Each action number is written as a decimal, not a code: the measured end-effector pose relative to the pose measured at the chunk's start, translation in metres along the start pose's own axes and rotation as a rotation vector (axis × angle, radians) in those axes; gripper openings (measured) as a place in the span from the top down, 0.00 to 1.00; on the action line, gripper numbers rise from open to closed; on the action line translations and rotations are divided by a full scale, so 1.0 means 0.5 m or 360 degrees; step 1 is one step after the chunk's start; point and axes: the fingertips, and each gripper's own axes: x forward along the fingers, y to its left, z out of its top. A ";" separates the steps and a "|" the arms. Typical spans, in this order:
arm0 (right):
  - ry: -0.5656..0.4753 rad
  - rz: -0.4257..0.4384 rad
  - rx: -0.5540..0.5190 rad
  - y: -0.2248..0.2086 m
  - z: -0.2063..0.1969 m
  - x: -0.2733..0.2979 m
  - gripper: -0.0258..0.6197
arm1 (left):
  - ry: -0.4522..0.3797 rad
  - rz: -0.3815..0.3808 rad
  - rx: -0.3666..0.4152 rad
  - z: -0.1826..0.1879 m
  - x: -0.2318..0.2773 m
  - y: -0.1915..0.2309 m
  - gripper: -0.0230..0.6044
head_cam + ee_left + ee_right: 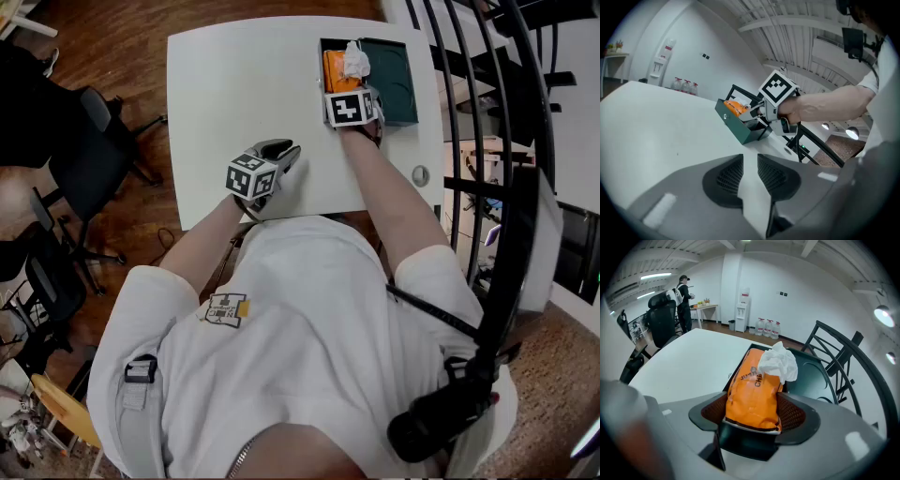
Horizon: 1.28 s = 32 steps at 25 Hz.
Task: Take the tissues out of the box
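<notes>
A dark green box [394,75] lies open at the far right of the white table [234,84]. In its left part is an orange tissue pack [337,69] with a white tissue [355,58] sticking out of the top. My right gripper [752,411] is at the box's near edge. Its jaws stand wide on either side of the pack's near end [753,397], and I see no squeeze on it. My left gripper [750,168] rests low over the table's near part, left of the box. Only a narrow gap separates its jaws, and nothing is between them.
A black metal chair [843,357] stands just right of the table. Office chairs [94,150] are on the wooden floor to the left. A round grommet [420,175] sits near the table's right front corner. A person [684,294] stands far off by a side table.
</notes>
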 end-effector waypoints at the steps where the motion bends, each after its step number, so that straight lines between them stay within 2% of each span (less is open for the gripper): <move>1: 0.0009 0.0000 -0.0018 0.003 0.003 -0.001 0.47 | -0.0001 -0.0003 0.0006 0.002 0.001 -0.001 0.81; 5: 0.0017 0.0007 -0.0045 0.006 0.006 -0.008 0.53 | 0.0007 -0.0010 0.0022 0.003 0.005 -0.003 0.82; 13: -0.0094 0.0032 -0.0014 -0.008 0.015 -0.034 0.56 | -0.0021 0.0051 0.0066 0.024 0.007 0.023 0.82; 17: -0.0189 0.0074 0.0009 -0.006 0.023 -0.067 0.56 | -0.0067 0.0079 0.0125 0.065 0.015 0.030 0.82; 22: -0.0379 0.0096 -0.0074 0.000 0.067 -0.135 0.56 | -0.0190 0.0138 0.0181 0.155 0.001 0.037 0.82; 27: -0.0570 0.0254 -0.0245 0.075 0.111 -0.218 0.56 | -0.0313 0.0243 0.0227 0.221 -0.046 0.045 0.82; 32: -0.0593 0.0516 -0.0503 0.226 0.102 -0.235 0.56 | -0.0377 0.0459 0.0130 0.195 -0.148 0.092 0.82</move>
